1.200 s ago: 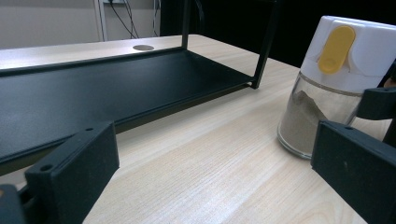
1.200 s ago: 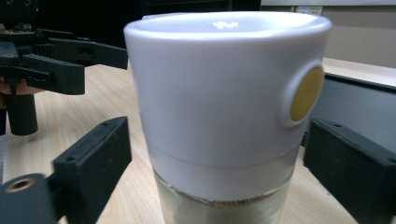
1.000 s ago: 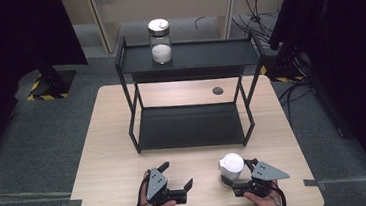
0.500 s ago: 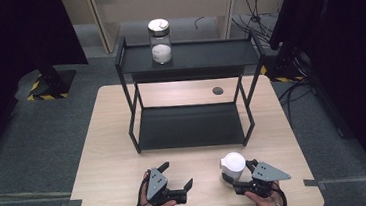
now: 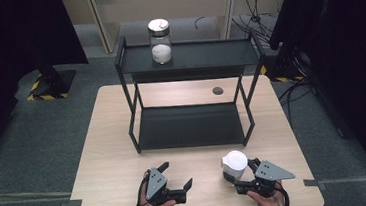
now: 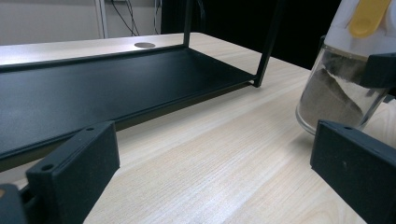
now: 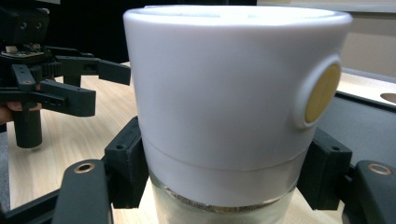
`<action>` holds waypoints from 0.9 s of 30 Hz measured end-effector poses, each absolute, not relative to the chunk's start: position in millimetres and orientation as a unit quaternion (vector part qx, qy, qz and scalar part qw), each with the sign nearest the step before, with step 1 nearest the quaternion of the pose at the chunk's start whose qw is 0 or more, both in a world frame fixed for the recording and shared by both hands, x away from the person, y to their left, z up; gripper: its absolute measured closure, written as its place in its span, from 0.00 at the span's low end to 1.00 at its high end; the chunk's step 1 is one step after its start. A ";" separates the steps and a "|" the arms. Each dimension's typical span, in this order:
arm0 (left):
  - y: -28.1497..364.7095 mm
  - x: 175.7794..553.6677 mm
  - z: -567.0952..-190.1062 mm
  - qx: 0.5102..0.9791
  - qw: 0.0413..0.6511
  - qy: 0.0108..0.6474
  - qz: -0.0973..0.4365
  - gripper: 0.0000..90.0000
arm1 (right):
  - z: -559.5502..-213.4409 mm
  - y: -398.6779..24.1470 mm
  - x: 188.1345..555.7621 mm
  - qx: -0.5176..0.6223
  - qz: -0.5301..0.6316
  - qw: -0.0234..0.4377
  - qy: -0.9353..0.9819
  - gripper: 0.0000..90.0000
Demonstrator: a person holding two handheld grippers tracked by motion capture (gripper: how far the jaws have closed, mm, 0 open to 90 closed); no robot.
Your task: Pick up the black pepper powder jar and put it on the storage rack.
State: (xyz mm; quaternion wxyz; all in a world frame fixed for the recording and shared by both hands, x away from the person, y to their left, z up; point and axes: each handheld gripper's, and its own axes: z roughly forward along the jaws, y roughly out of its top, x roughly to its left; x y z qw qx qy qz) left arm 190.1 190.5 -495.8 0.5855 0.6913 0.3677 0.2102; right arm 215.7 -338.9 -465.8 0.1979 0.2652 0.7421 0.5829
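A glass jar (image 5: pixel 234 164) with a white lid and pale powder inside stands on the table near the front right. My right gripper (image 5: pixel 233 178) is shut on it, its pads (image 7: pixel 127 169) pressing the jar (image 7: pixel 224 93) just under the lid, which has a yellow round button. To its left, my left gripper (image 5: pixel 176 174) rests open near the front edge with nothing between its jaws. The left gripper view looks past that gripper (image 6: pixel 215 177) and has the jar (image 6: pixel 334 88) at the right edge. The left gripper (image 7: pixel 70 84) also appears in the right gripper view.
A black two-level metal rack (image 5: pixel 187 57) stands mid-table behind both grippers. A second glass jar (image 5: pixel 160 40) with white contents sits on its top shelf at the left. The lower shelf (image 5: pixel 188 125) is bare. A small round hole (image 5: pixel 217 90) marks the tabletop behind it.
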 end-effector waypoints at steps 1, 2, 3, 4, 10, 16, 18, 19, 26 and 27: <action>190.5 190.1 -495.8 0.691 0.585 0.368 0.210 0.01 | -464.4 -338.5 215.9 0.265 0.583 0.197 0.742 0.34; 190.5 190.0 -495.8 0.691 0.585 0.367 0.211 0.01 | -463.1 -338.1 215.9 0.265 0.582 0.198 0.743 0.34; 190.5 190.0 -495.9 0.691 0.586 0.368 0.211 0.01 | -461.5 -337.7 215.8 0.265 0.582 0.198 0.743 0.34; 190.6 189.9 -495.9 0.691 0.586 0.368 0.211 0.01 | -460.2 -337.5 216.0 0.264 0.581 0.199 0.744 0.34; 190.7 189.6 -495.8 0.690 0.586 0.369 0.212 0.01 | -448.5 -336.5 217.5 0.260 0.580 0.203 0.745 0.34; 190.9 189.9 -495.9 0.690 0.586 0.368 0.211 0.01 | -435.7 -335.9 222.8 0.256 0.584 0.205 0.742 0.34; 190.8 190.0 -495.9 0.690 0.586 0.368 0.211 0.01 | -430.8 -334.5 224.1 0.255 0.582 0.210 0.744 0.34; 190.8 190.1 -496.0 0.690 0.586 0.369 0.211 0.01 | -428.2 -333.6 224.9 0.255 0.581 0.211 0.744 0.34; 190.8 190.5 -496.0 0.691 0.586 0.368 0.210 0.01 | -414.2 -327.7 232.8 0.252 0.587 0.214 0.739 0.34; 190.8 190.5 -496.0 0.691 0.586 0.368 0.210 0.01 | -411.4 -326.5 233.8 0.251 0.587 0.215 0.739 0.34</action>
